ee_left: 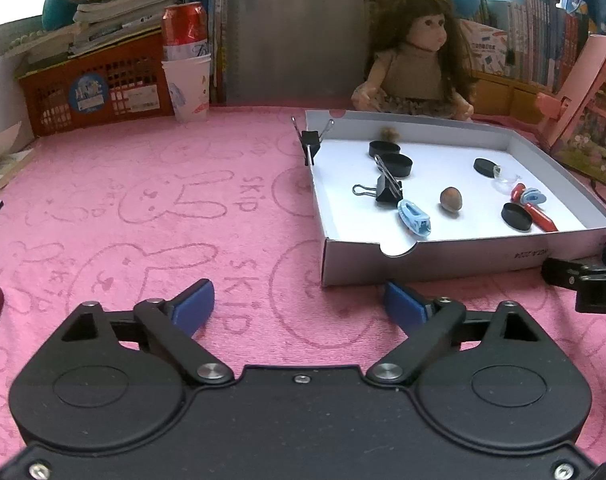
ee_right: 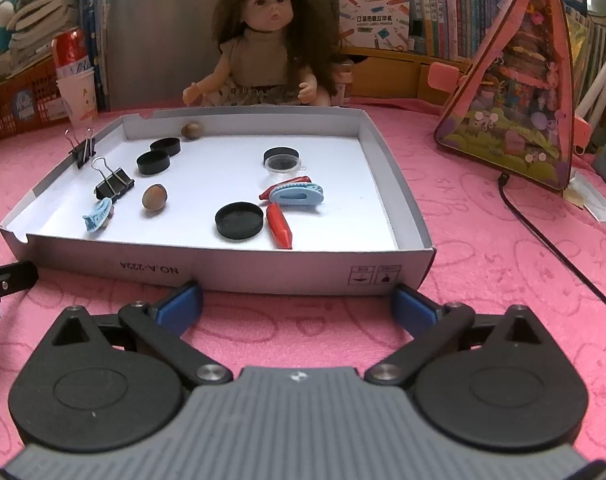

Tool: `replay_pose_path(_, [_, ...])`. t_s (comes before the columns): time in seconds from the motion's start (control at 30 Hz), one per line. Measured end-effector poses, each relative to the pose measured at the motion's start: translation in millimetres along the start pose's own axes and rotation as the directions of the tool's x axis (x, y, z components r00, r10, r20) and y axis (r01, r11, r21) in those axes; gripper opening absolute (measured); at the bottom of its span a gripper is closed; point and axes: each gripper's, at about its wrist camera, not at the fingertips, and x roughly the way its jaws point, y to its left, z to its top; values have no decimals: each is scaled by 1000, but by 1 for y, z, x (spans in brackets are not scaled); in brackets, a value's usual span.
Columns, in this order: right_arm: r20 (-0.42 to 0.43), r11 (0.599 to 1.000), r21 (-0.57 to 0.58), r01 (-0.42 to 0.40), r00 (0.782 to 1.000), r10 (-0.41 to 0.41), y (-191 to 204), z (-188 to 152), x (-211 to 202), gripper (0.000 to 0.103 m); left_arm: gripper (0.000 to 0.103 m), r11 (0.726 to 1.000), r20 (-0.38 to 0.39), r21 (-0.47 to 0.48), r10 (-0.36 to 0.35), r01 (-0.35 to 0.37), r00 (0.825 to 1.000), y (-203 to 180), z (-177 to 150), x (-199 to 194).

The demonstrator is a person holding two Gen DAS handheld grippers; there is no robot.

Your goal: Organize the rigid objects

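In the left wrist view, the left claw (ee_left: 299, 306) is seen at the bottom of the frame with its blue-padded jaws spread wide and nothing between them, above a pink terry towel printed with rabbit outlines (ee_left: 143, 208) that covers the tabletop. A shallow white cardboard tray (ee_left: 431, 256) is placed right of centre. Inside it are counted four round black plastic caps (ee_left: 516, 217), two brown nuts (ee_left: 451, 199), one black metal binder clip (ee_left: 387, 190), two light blue plastic hair clips (ee_left: 413, 216) and a red plastic piece (ee_left: 541, 218); a second black binder clip (ee_left: 311, 142) is clamped on the tray's left wall. A long-haired doll (ee_left: 417, 60) is seated behind the tray, and a red drink can set in white paper cups (ee_left: 185, 60) stands at upper left beside an orange lattice basket (ee_left: 95, 88). Part of the right claw's black body juts in at the right edge.

In the right wrist view, the right claw (ee_right: 297, 308) is likewise held wide open and empty, just short of the tray's near wall. The same tray contents are seen, with a small clear plastic lid (ee_right: 285, 166) leaning against one cap. A pink triangular toy house (ee_right: 515, 92) stands at upper right, with a black cable (ee_right: 543, 236) running past it.
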Motion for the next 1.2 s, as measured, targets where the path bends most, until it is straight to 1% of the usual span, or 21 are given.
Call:
replay_pose_path(0.07, [-1,1000,2,-2,1000,2,0,0,0,103,100,1000,-7,9,-8,8,1000,-2,0,1])
replay_pose_path(0.2, [-1,1000,0,-2,1000,2,-1,0,0,103,102,1000,-13,14,-10,10,1000,-4,1,2])
replay_pose_path(1.2, [-2,1000,0,-2,1000,2,-2,0,0,103,103,1000,-13,15,-8,8,1000,-4,2,3])
